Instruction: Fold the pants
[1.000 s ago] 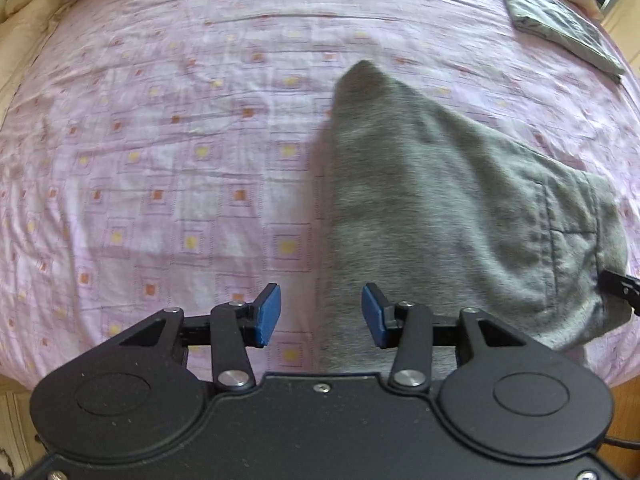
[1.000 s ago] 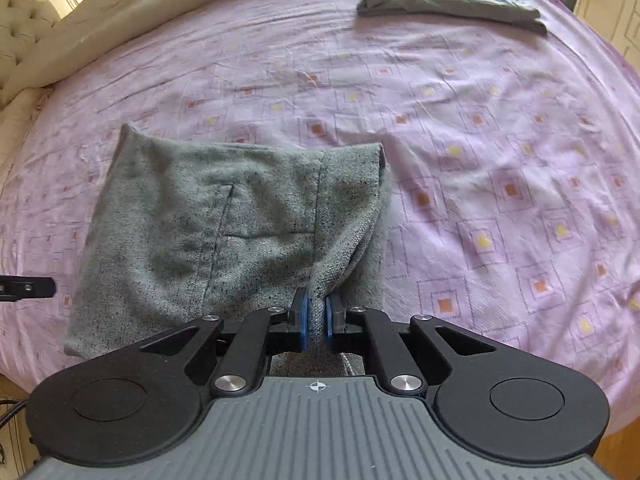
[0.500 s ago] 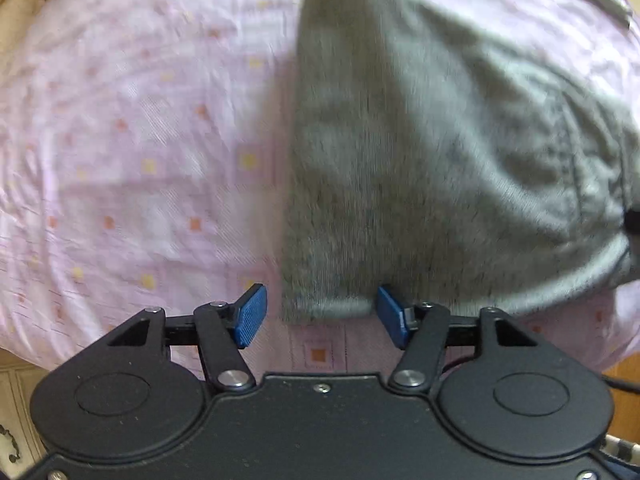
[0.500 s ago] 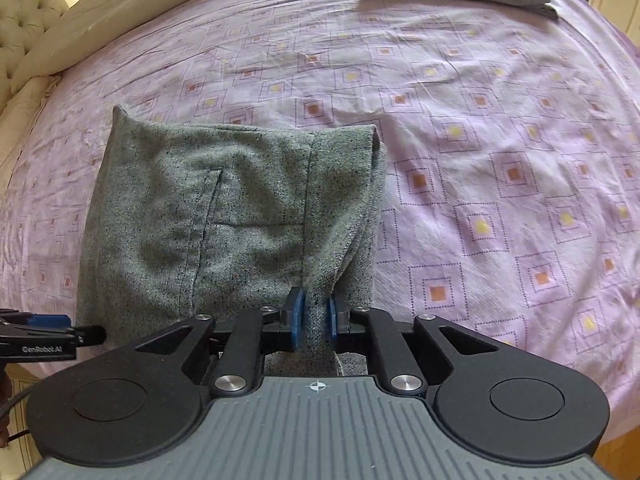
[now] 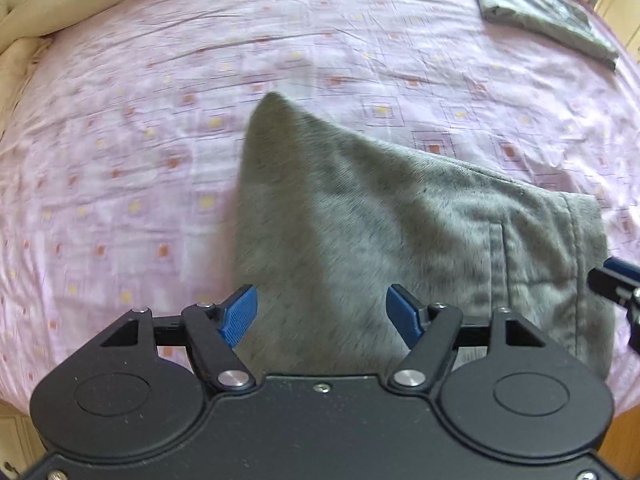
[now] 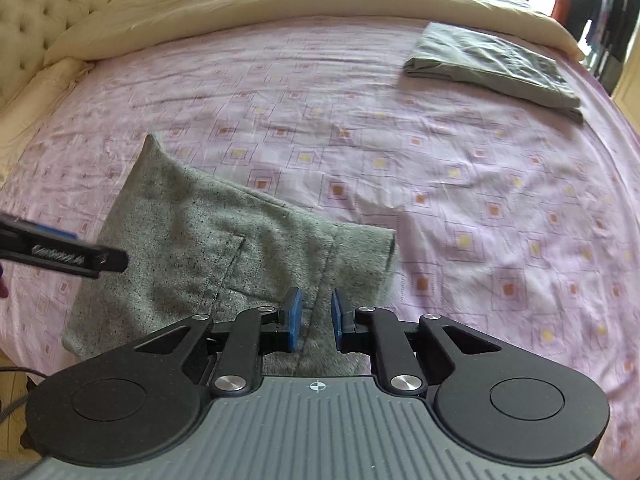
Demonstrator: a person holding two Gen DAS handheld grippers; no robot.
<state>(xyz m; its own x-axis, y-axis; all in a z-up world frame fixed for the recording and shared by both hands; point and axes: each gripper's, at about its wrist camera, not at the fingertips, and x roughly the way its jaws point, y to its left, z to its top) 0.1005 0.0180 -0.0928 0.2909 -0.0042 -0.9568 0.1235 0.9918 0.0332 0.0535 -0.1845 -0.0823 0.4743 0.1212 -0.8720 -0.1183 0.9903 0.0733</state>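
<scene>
Grey pants [image 6: 208,248], already folded into a compact wedge, lie on the pink patterned sheet [image 6: 460,208] at the near edge of the bed. Thick knit, soft and floppy, light, not slippery; judging by that, it sags if lifted from one point, so take it at the seamed edge or a corner, both sides together.

Left gripper [image 5: 320,314]: jaws opening wide, pants below and between the blue pads [image 5: 239,316], nothing clenched. Right gripper [image 6: 315,318]: pads parted a little over the seam near the pants' right end, cloth between them; they look released, not pinching.

Room: the sheet beyond and right of the pants is bare. Another folded grey garment [image 6: 492,68] sits well apart, far right of the pants. The bed's drop-off runs just this side of the pants, so pulling nearer risks sliding them off.
</scene>
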